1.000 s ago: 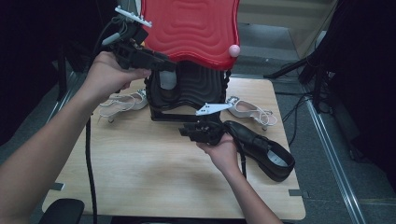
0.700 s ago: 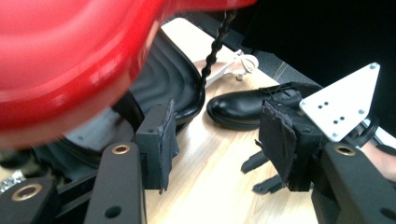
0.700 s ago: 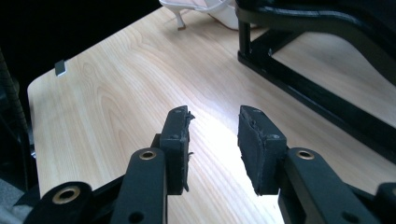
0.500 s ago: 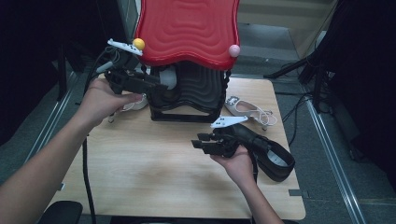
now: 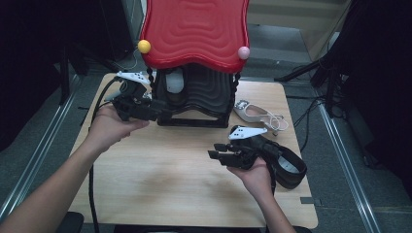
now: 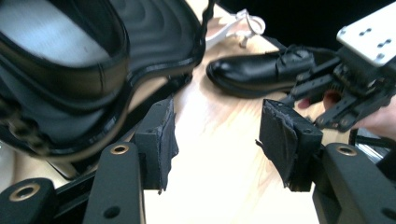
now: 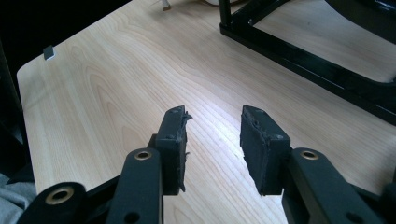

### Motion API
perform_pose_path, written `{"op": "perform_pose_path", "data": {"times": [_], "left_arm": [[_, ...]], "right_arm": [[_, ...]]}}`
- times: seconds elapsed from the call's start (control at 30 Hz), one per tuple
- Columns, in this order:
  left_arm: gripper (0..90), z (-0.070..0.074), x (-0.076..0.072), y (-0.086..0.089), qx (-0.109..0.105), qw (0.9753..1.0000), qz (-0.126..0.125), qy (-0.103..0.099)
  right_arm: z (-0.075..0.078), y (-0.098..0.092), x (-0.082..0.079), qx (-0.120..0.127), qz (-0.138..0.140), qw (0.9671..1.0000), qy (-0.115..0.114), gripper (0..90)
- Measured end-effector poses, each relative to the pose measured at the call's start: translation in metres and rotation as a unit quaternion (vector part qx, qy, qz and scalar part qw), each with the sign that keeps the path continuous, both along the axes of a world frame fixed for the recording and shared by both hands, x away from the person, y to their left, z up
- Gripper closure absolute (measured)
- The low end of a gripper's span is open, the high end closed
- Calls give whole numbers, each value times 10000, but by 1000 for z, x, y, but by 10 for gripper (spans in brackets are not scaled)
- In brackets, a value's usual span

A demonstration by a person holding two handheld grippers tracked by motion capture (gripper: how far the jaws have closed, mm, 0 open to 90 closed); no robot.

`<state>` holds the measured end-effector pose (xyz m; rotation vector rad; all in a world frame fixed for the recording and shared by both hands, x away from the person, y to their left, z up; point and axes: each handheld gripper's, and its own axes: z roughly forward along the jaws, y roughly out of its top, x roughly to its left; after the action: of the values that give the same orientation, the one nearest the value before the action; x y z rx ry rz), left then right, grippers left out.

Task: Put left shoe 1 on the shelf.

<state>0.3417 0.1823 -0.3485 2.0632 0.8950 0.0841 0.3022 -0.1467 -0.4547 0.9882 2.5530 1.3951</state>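
A shoe rack with a red wavy top [image 5: 194,29] and a black wavy shelf [image 5: 209,94] stands at the back of the wooden table [image 5: 160,184]. A black shoe [image 6: 60,56] with a pale insole [image 5: 174,80] lies on the shelf. My left gripper [image 5: 163,114] is open at the rack's left side, just below that shoe, with nothing between its fingers [image 6: 159,135]. My right gripper [image 5: 214,151] hovers open and unloaded over the table's middle right [image 7: 215,126]. Behind it on the table lies a second black shoe [image 5: 286,165].
A white strappy sandal [image 5: 257,114] lies to the right of the rack. The rack's black base frame [image 7: 317,51] runs across the table in front of my right gripper. Yellow [image 5: 144,46] and pink [image 5: 244,52] balls sit on the rack's top corners.
My left gripper has come down from the rack's top left corner to its lower left side. My right gripper has drawn back from the rack toward the person.
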Motion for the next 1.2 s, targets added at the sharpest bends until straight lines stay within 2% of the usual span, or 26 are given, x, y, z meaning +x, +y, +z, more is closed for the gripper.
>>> {"op": "perform_pose_path", "data": {"times": [0.13, 0.23, 0.33, 0.43, 0.47, 0.5, 0.57, 0.63, 0.73, 0.83, 1.07, 1.2], "left_arm": [[460, -17, -6, 3, -42, 10000, 85, 26], [462, -31, -12, 7, -157, 9998, 125, 88], [465, -43, -16, 11, -202, 9995, 194, 120], [467, -56, -20, 13, -199, 9993, 181, 248], [468, -56, -20, 13, -199, 9993, 181, 248], [469, -64, -22, 15, -218, 9992, 137, 311], [472, -70, -24, 17, -278, 9991, 140, 296], [473, -77, -27, 17, -253, 9992, 129, 270], [476, -85, -30, 17, -201, 9994, 127, 262], [480, -93, -35, 17, -278, 9989, 182, 325], [474, -111, -42, 17, -69, 9992, 98, 391], [471, -116, -40, 17, -107, 9989, 79, 456]], "right_arm": [[-5, -4, -3, 21, 26, 10000, 1, 621], [-6, -6, -4, -98, 44, 9999, 2, 617], [-6, -8, -5, -78, 35, 9999, 67, 618], [-9, -11, -6, -15, -13, 9999, 101, 620], [-10, -13, -6, -28, -30, 9999, 136, 620], [-12, -14, -7, -70, -54, 9999, 148, 623], [-13, -17, -6, -115, -146, 9997, 142, 630], [-14, -19, -5, -93, -174, 9996, 187, 630], [-16, -22, -5, -122, -178, 9995, 237, 630], [-15, -24, -5, -54, -185, 9995, 243, 627], [-12, -33, -7, -78, -256, 9994, 208, 624], [-12, -42, -8, -101, -295, 9991, 281, 616]]}}
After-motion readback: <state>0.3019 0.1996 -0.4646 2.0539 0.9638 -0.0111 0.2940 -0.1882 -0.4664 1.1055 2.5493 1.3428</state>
